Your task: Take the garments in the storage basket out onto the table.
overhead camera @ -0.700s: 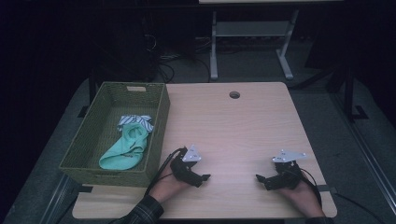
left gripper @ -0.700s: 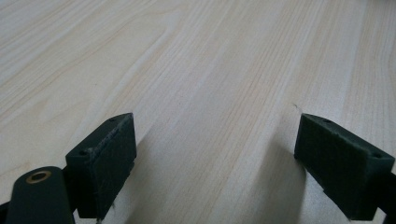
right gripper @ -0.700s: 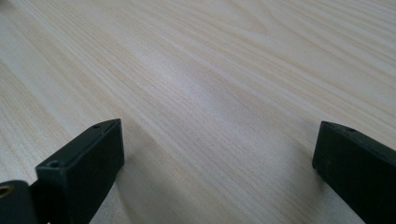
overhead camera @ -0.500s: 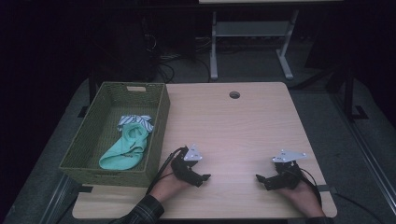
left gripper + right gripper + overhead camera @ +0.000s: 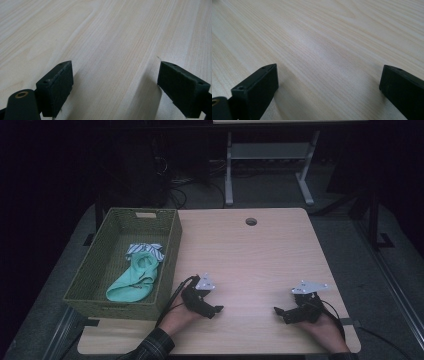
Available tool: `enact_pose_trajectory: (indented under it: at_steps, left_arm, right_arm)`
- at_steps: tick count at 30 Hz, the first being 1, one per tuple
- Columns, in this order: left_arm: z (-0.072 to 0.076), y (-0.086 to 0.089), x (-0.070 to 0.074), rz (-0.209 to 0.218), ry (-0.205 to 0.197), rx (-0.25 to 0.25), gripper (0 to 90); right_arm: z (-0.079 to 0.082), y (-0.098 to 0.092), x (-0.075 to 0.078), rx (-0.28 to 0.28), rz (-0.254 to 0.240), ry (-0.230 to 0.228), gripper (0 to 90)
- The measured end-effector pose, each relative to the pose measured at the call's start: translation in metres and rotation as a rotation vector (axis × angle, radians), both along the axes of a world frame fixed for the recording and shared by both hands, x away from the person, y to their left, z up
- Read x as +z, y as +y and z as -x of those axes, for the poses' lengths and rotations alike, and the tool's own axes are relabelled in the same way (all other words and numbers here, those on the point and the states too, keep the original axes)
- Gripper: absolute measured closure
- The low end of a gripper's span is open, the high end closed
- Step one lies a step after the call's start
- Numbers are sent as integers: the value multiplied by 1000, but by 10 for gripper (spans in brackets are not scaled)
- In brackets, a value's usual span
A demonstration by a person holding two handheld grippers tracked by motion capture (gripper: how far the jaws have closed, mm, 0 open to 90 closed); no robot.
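My left gripper rests low on the wooden table near its front edge, just right of the basket, pointing right. Its jaws stand wide open over bare wood in the left gripper view. My right gripper lies at the front right of the table, pointing left toward the other one. It is open too, with nothing between its fingers. A mint green sock lies inside the woven basket, with a striped blue and white cloth behind it.
The basket stands along the table's left edge. A round cable hole sits near the far edge. Beyond the table is a white metal frame and cables on a dark floor. Bare wood stretches between and beyond the two grippers.
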State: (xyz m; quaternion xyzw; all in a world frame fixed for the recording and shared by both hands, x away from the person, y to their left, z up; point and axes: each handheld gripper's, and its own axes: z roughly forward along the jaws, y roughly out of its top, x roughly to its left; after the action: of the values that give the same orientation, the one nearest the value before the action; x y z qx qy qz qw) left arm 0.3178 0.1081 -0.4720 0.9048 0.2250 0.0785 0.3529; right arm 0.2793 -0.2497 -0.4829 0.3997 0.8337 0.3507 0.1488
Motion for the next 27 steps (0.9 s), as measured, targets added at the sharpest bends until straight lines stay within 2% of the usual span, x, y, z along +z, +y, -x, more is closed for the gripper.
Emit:
enact_pose_trajectory:
  at_steps: [5, 8, 14, 23, 27]
  left_arm:
    - [-1, 2, 1, -3, 0, 11, 128]
    - [-1, 5, 5, 10, -12, 15, 129]
    - [-1, 6, 8, 26, -11, 19, 129]
    - [-1, 7, 9, 32, 1, 19, 130]
    - [-2, 8, 10, 49, 4, 27, 130]
  right_arm:
    - [0, 0, 0, -3, 0, 3, 19]
    - [0, 0, 0, -3, 0, 3, 19]
    - [0, 0, 0, -4, -2, 6, 19]
    - [0, 0, 0, -2, -1, 4, 19]
    - [0, 0, 0, -4, -1, 6, 19]
